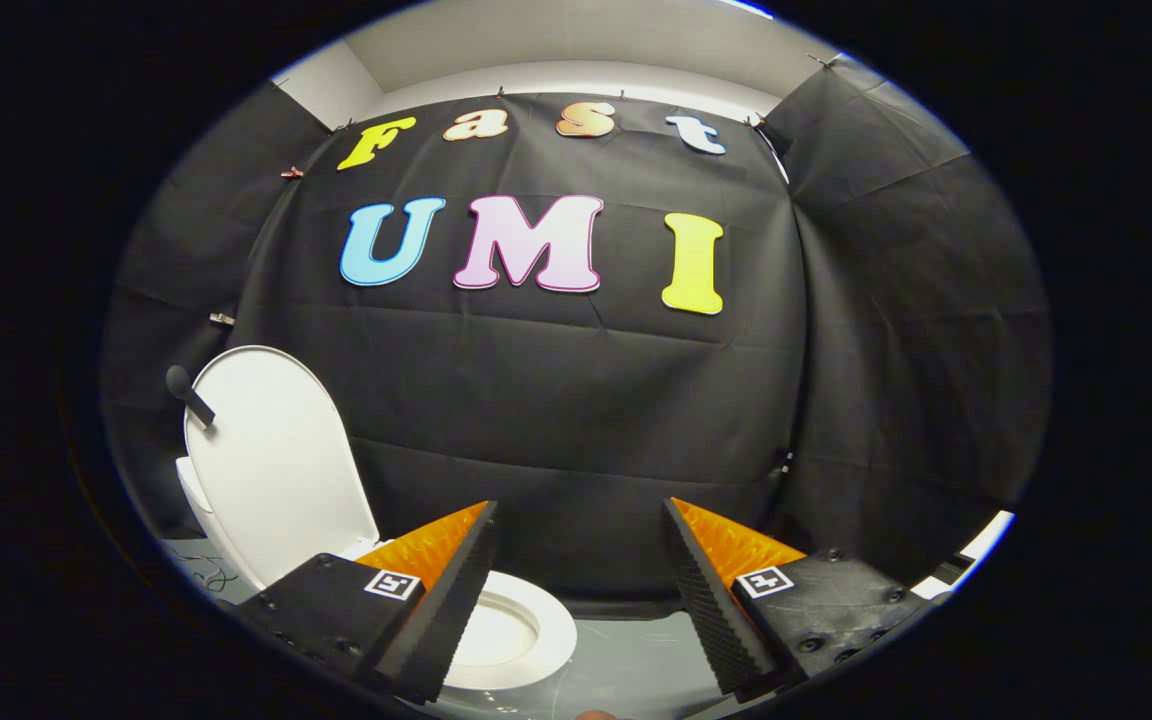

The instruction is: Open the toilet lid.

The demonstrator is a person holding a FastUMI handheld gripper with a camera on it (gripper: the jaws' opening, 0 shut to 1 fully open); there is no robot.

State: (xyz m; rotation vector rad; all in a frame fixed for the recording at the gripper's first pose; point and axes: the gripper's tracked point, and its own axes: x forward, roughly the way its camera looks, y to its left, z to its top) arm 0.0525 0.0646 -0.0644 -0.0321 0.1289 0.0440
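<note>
I held my gripper (581,560) with its fingers spread wide and nothing between them. The toilet lid (271,460) stood upright off to my left, beyond the left finger, with a small dark handle (188,393) sticking out near its top edge. The seat ring (536,630) lay exposed just ahead of the left finger. The opening looked done to me (the lid seemed to lean back past vertical), so the sound thing was to draw off gently without brushing the lid.
</note>
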